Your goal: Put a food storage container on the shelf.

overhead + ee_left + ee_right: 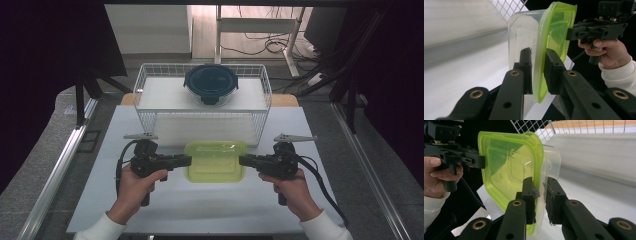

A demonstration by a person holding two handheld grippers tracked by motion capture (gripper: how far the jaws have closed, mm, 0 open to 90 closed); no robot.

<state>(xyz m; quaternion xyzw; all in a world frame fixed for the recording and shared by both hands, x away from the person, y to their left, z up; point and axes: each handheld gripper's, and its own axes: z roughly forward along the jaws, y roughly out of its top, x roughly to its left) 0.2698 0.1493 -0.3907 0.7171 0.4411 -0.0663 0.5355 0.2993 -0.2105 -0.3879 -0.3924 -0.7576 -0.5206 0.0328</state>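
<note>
The green-lidded container point(216, 161) sits in front of the wire basket point(150, 80), held between the two grippers above the white table point(200, 205); whether its base touches the table cannot be told from the high view. To its left, the left gripper point(186, 160) is clamped on the container's left edge, one jaw on the clear wall and one on the lid in the left gripper view point(537, 67). To its right, the right gripper point(243, 160) is closed on the opposite edge in the same way point(541, 195). Behind the container, on the wire basket's shelf, stands a round dark-lidded bowl point(210, 83), its lower part partly screened by the wires. The container's inside is hard to make out through the lid.
</note>
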